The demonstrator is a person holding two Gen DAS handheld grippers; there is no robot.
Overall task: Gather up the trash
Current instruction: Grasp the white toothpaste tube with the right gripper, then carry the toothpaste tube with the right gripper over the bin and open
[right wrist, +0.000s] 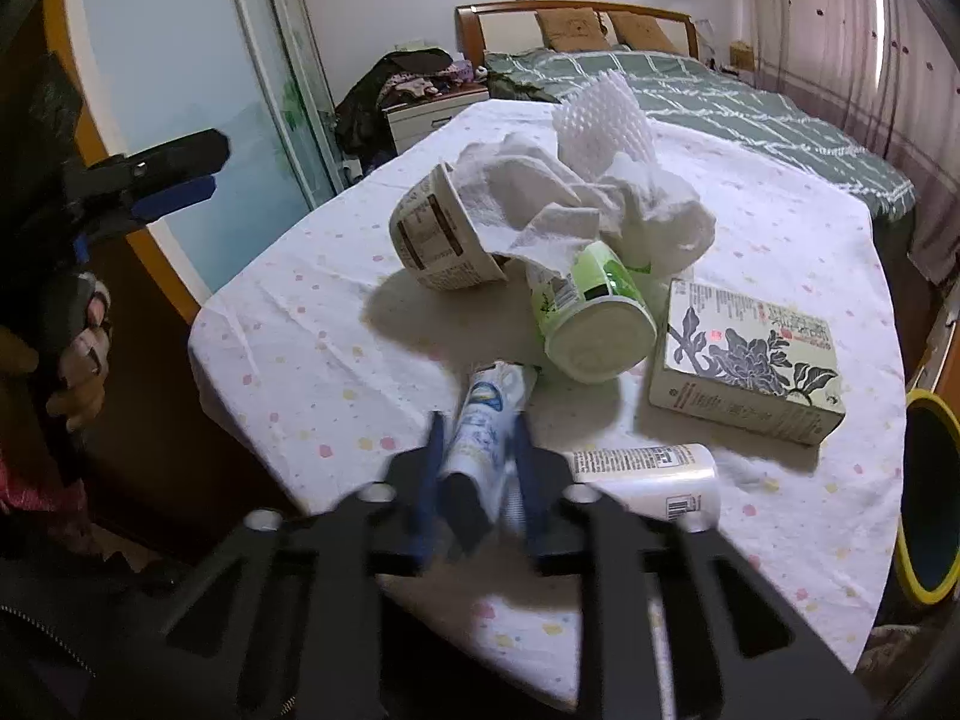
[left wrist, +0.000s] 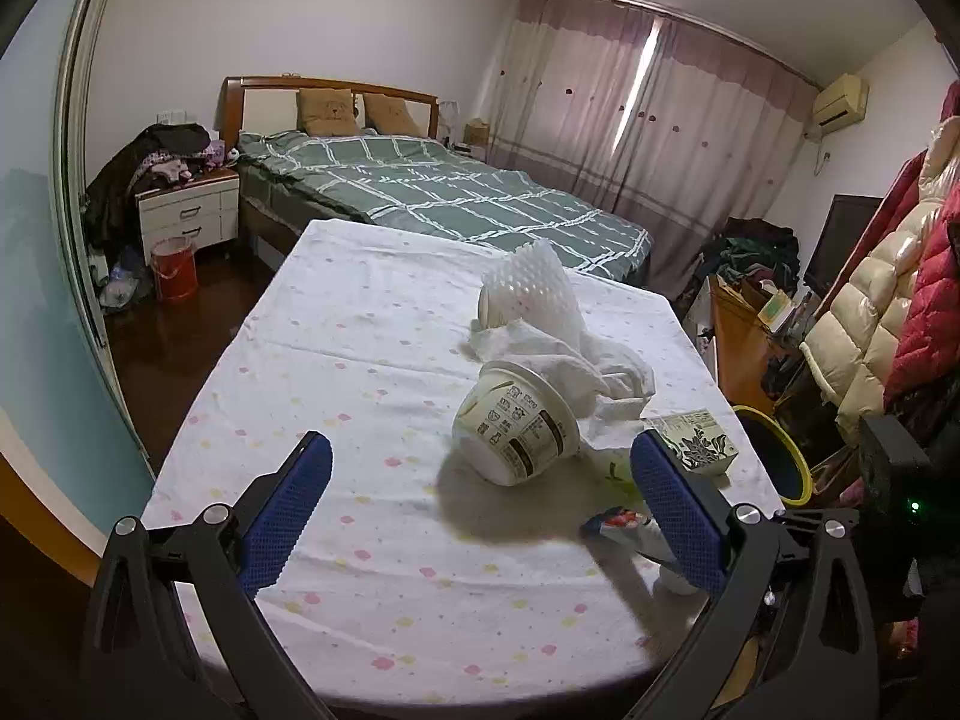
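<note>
Already the right gripper (right wrist: 479, 468) has its blue pads closed narrow on a small white and blue tube (right wrist: 487, 420), the jaws having just come together around it. That tube lies at the near edge of the desk (right wrist: 288, 324), its long axis running straight away from the gripper, so the pads pinch it across its width from left and right. The right hand tilts steeply down over it.

Beyond the tube sits the rest of the trash: a green and white cup (right wrist: 594, 315) on its side, a paper tub (right wrist: 441, 234) tipped over with crumpled tissue (right wrist: 570, 198) spilling across it, a printed carton (right wrist: 750, 360) to the right, and a white bottle (right wrist: 654, 474) lying just beside the gripper on the right.

Off the desk's right edge stands a yellow-rimmed bin (right wrist: 930, 492), nearer to the right hand than to the left, so I judge the coming move is a lift and a swing to the right.

Meanwhile the left gripper (left wrist: 480, 510) hangs wide and empty over the near part of the desk, angled gently down, with the paper tub just ahead of it.
</note>
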